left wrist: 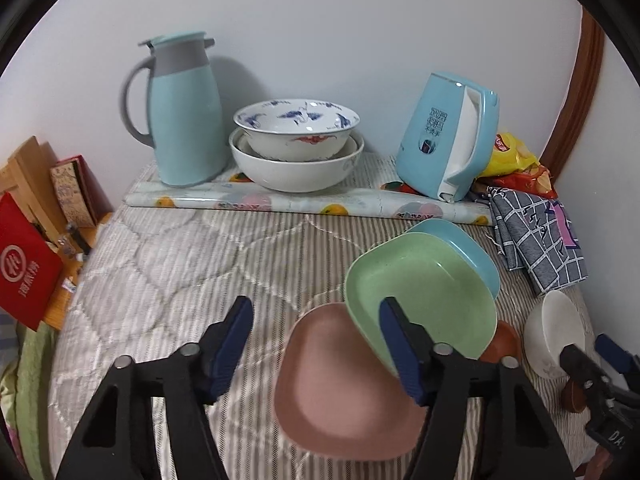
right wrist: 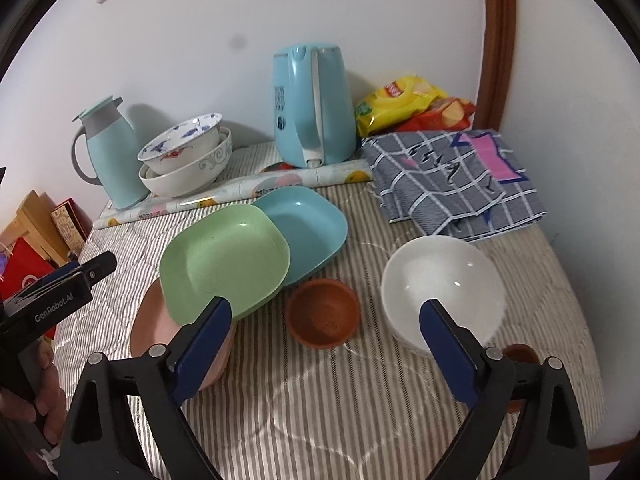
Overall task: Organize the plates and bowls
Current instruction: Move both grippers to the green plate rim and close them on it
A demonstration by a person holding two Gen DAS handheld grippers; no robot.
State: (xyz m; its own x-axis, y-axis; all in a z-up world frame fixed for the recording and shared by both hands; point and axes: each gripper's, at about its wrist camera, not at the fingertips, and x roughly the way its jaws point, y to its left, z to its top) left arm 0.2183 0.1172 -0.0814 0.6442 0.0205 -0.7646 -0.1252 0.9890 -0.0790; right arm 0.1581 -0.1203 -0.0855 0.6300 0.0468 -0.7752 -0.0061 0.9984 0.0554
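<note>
Both handheld grippers point steeply downward, side by side, jaws parted. The left gripper (left wrist: 316, 344) shows two black arms tipped with blue pads (left wrist: 230, 344), set apart with open space between them and nothing clamped. The right gripper (right wrist: 326, 340) spreads wider, its blue pads (right wrist: 204, 348) likewise pressing on nothing. In the right wrist view, the left gripper's black body enters from the left edge, and a person's hand (right wrist: 44, 404) wraps its handle at lower left. In the left wrist view, the right gripper appears at the near right edge.
</note>
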